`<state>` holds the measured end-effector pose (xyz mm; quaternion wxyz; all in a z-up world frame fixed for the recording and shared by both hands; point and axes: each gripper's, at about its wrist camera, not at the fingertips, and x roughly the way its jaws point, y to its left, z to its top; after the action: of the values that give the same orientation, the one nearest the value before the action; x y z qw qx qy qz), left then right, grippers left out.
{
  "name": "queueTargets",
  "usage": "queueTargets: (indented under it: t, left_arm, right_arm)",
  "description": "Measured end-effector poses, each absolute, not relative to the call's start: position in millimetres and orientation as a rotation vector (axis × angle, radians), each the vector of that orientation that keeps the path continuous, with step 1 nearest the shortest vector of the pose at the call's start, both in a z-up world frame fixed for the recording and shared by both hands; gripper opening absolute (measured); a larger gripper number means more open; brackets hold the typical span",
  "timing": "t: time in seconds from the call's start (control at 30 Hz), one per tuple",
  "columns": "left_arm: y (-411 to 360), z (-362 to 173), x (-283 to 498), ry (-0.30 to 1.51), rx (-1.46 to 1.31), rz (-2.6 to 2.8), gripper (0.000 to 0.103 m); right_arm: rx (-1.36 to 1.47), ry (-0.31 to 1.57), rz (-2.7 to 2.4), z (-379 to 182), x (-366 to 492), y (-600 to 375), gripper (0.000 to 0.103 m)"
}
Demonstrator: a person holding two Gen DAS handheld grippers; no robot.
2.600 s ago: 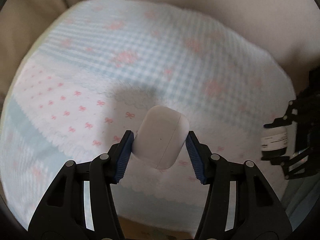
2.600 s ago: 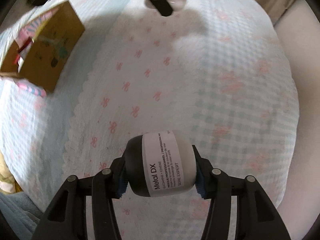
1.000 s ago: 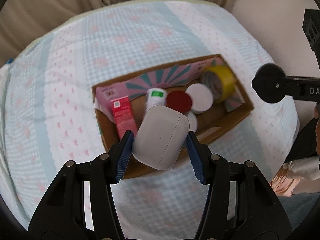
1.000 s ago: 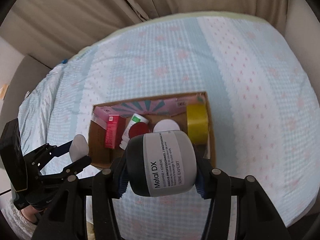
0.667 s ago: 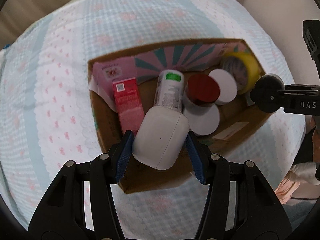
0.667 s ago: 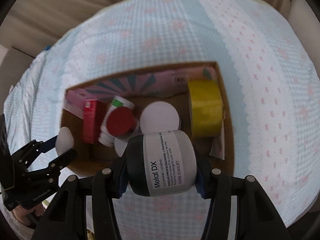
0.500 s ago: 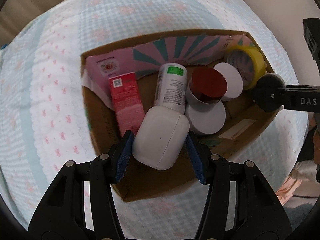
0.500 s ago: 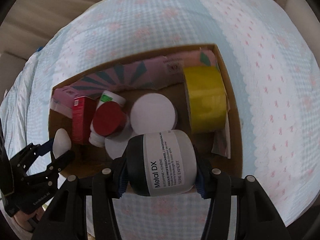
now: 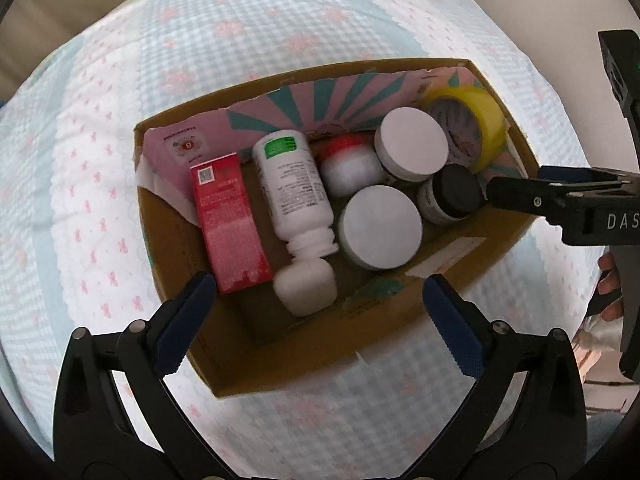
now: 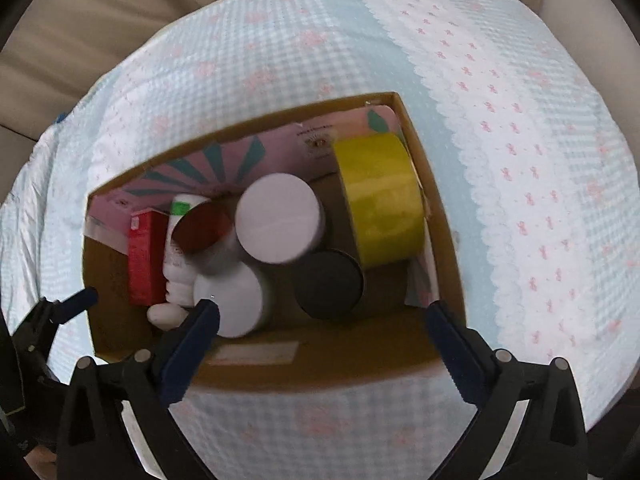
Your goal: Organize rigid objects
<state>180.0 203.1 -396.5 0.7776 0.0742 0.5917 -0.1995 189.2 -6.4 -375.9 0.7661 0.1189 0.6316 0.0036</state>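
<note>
A cardboard box [image 9: 280, 352] sits on a checked bedspread. In it lie a white earbud case [image 9: 306, 290], a black-lidded jar [image 9: 450, 196], a red carton [image 9: 230, 224], a white bottle [image 9: 294, 184], two white-lidded jars [image 9: 378, 226], a red-capped bottle [image 9: 350, 162] and a yellow tape roll [image 9: 476, 128]. My left gripper [image 9: 320, 304] is open and empty above the box's near wall. My right gripper [image 10: 320, 324] is open and empty above the black-lidded jar [image 10: 328, 284]. The box [image 10: 320, 368], earbud case [image 10: 164, 316] and tape roll [image 10: 380, 198] show in the right wrist view.
The bedspread [image 9: 100, 160] is pale blue check with pink bows. Beige curtains [image 10: 80, 40] hang behind the bed. The right gripper [image 9: 560, 204] reaches in from the right of the left wrist view; the left gripper [image 10: 48, 312] shows at the lower left of the right wrist view.
Both grippers have opened. The earbud case has dropped from the left gripper into the box, and the black-lidded jar has dropped from the right gripper into the box beside the tape roll.
</note>
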Motion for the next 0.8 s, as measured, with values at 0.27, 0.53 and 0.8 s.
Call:
queueTargets:
  t: [0.27,0.53,0.8]
  left_arm:
    - [196,-373,168,1.252,0.163,-0.396,0.103]
    - [177,-312,149,1.177,0.14,-0.293,0.103]
    - [136,-198,117,1.014,0.065,-0.193,0.103]
  right_arm:
    - [0.278,1.345,0.025,-360,174,-7,0.103]
    - [0.253,1.297,0.102,-319,166,-19,0.103]
    - [0.169,1.168,0.162,-219,138,-63,0.103]
